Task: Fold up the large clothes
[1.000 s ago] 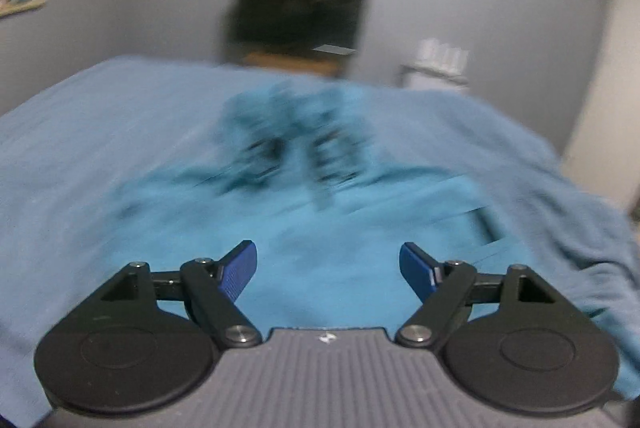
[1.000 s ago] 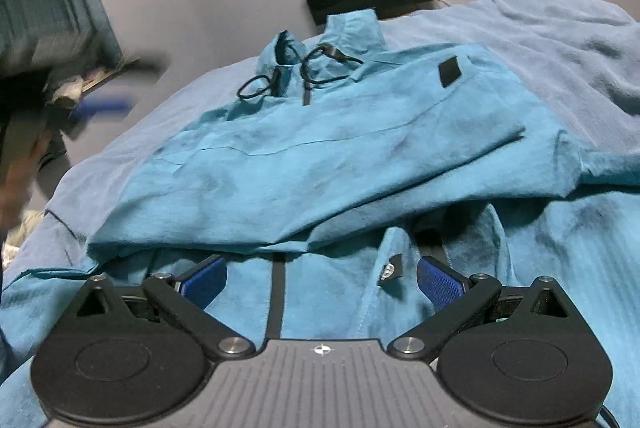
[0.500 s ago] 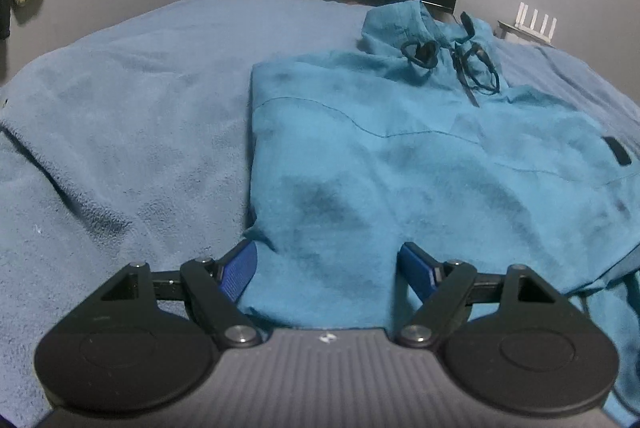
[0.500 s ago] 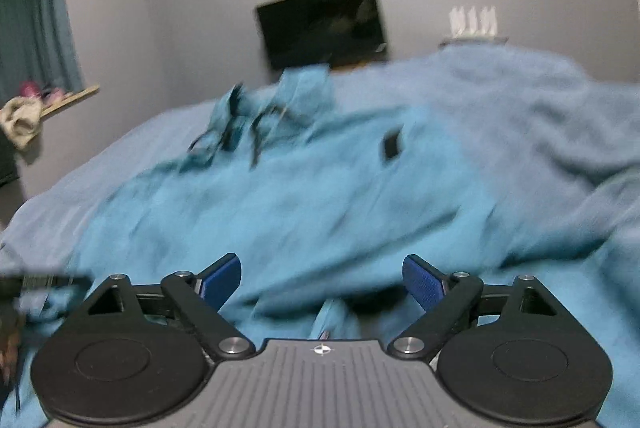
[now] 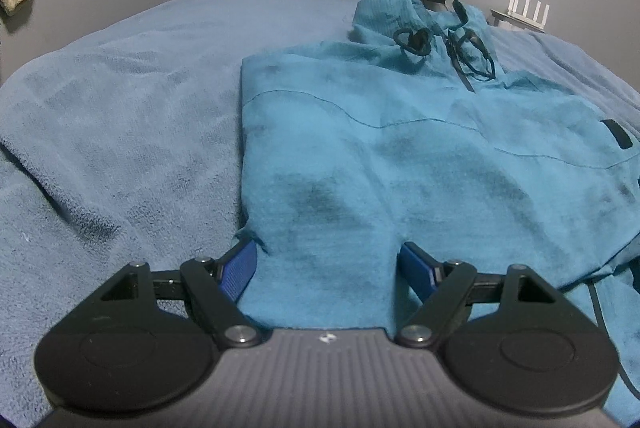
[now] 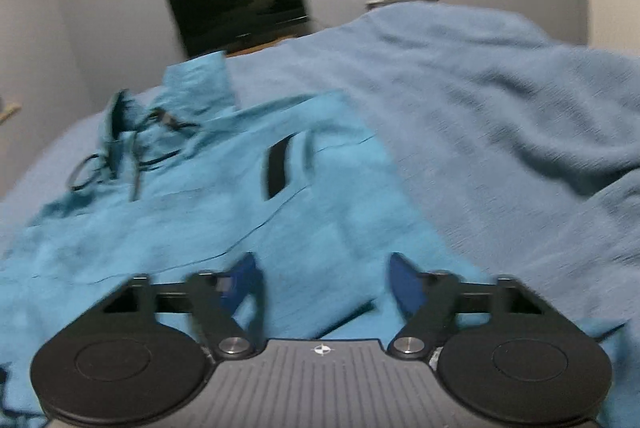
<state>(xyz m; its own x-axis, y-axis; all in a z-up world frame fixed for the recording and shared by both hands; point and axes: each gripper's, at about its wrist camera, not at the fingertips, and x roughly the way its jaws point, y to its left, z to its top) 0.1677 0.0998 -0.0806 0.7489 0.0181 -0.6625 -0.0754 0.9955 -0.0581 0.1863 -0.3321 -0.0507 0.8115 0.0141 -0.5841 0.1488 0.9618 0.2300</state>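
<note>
I've got the left gripper (image 5: 328, 262) spread over the teal hoodie (image 5: 400, 148) hem and the right gripper (image 6: 322, 280) closing, not yet pinching, at its side to fold.

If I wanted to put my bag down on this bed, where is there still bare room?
The wide stretch of blue blanket left of the teal jacket, running back toward the wall, is bare. Another patch lies right of the jacket, though the blanket is rumpled there. The middle is covered by the jacket, with drawcords at its collar.
</note>
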